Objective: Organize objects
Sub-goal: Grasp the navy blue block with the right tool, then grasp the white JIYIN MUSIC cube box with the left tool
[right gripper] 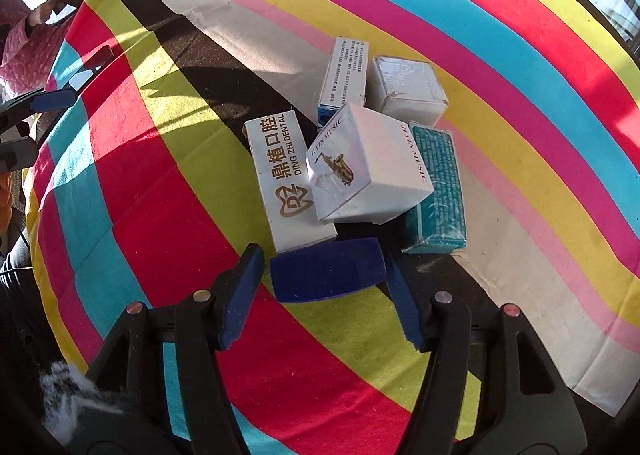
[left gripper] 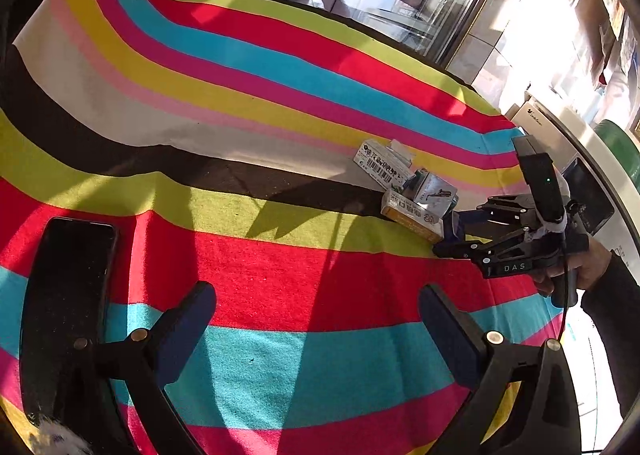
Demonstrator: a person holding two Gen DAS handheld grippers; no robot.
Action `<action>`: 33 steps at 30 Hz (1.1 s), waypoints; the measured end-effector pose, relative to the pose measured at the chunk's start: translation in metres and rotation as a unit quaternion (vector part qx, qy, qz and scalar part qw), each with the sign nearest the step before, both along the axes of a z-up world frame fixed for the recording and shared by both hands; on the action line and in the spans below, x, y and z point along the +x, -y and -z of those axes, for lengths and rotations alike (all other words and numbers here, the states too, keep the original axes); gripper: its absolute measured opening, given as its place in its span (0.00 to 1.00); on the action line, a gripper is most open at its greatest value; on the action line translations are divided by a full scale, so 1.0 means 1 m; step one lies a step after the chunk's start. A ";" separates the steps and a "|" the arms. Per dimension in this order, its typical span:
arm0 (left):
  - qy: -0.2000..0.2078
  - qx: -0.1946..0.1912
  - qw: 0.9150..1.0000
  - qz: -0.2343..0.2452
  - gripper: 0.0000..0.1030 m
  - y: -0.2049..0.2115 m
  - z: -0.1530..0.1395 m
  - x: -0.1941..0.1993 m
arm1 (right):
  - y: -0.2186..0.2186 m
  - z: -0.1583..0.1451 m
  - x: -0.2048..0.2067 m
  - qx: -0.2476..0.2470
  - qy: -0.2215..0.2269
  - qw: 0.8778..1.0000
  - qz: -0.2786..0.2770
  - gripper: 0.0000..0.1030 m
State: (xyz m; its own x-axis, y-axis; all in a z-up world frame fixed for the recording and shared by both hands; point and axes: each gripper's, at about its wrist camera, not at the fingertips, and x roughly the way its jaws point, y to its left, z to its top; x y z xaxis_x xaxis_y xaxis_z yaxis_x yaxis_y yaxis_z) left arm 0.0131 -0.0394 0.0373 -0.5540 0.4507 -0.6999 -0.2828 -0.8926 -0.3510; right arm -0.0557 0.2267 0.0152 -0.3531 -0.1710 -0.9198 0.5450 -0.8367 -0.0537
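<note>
Striped cloth [right gripper: 168, 175] covers the tabletop, where five small boxes cluster. Beside the dental box [right gripper: 280, 179], a music box [right gripper: 360, 167] leans on a teal box [right gripper: 438, 191]. Just before the dental box a navy case [right gripper: 328, 269] lies between the right claw's [right gripper: 324, 297] spread fingers. Well apart, the left claw [left gripper: 316, 331] hangs spread over bare cloth.

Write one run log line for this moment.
left gripper: open, idle | right gripper: open, around dark blue case | boxes: piled on striped cloth
</note>
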 end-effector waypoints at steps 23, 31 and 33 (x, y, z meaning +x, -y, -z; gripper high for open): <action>-0.025 -0.001 0.994 0.106 0.97 -0.101 -0.018 -0.044 | -0.059 -0.002 0.072 -0.026 -0.059 0.942 0.331 0.54; -0.040 -0.034 0.985 0.163 0.84 -0.154 -0.013 -0.080 | -0.084 -0.004 0.100 -0.035 -0.069 0.909 0.410 0.54; -0.046 -0.044 0.983 0.173 0.83 -0.162 -0.011 -0.086 | -0.086 -0.004 0.103 -0.032 -0.070 0.906 0.415 0.54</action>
State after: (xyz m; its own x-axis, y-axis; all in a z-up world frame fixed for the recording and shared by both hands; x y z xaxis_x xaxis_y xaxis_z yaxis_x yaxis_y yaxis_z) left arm -0.0727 0.1222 0.0481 -0.4404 0.5628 -0.6995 -0.6016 -0.7633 -0.2354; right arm 0.0474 0.3127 0.0187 -0.4976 0.1560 -0.8533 -0.2824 -0.9592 -0.0107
